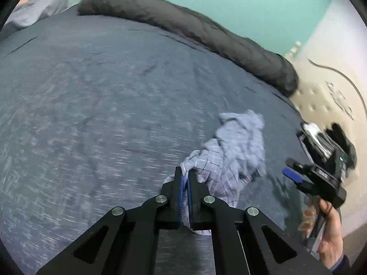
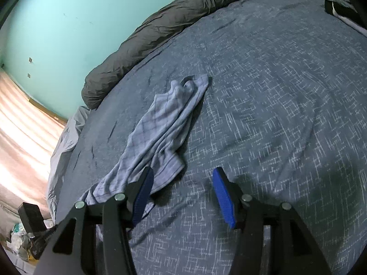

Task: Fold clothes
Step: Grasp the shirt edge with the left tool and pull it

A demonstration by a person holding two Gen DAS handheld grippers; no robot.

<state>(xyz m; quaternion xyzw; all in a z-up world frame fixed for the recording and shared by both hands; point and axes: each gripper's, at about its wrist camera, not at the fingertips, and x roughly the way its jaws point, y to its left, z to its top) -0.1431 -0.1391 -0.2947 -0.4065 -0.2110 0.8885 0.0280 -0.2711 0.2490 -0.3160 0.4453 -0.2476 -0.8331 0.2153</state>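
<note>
cloth point(image 2: 160, 123): pale blue checked piece, bunched lengthwise in a rope on the bed cover point(image 2: 275, 105), mid-bed, well clear of the rolled grey duvet point(image 2: 146, 36).
L gripper point(image 1: 185, 178): clenched on one end of the cloth, fabric pinched betw pads.
R gripper point(image 2: 183, 183): released, jaws apart, nothing betw them; near edge of cloth just beside its left finger.
step (judged): spread before folding.
how: R should take a single-layer corner, not the bunch; then pull ends apart, low over the cover, so it lies flat.
</note>
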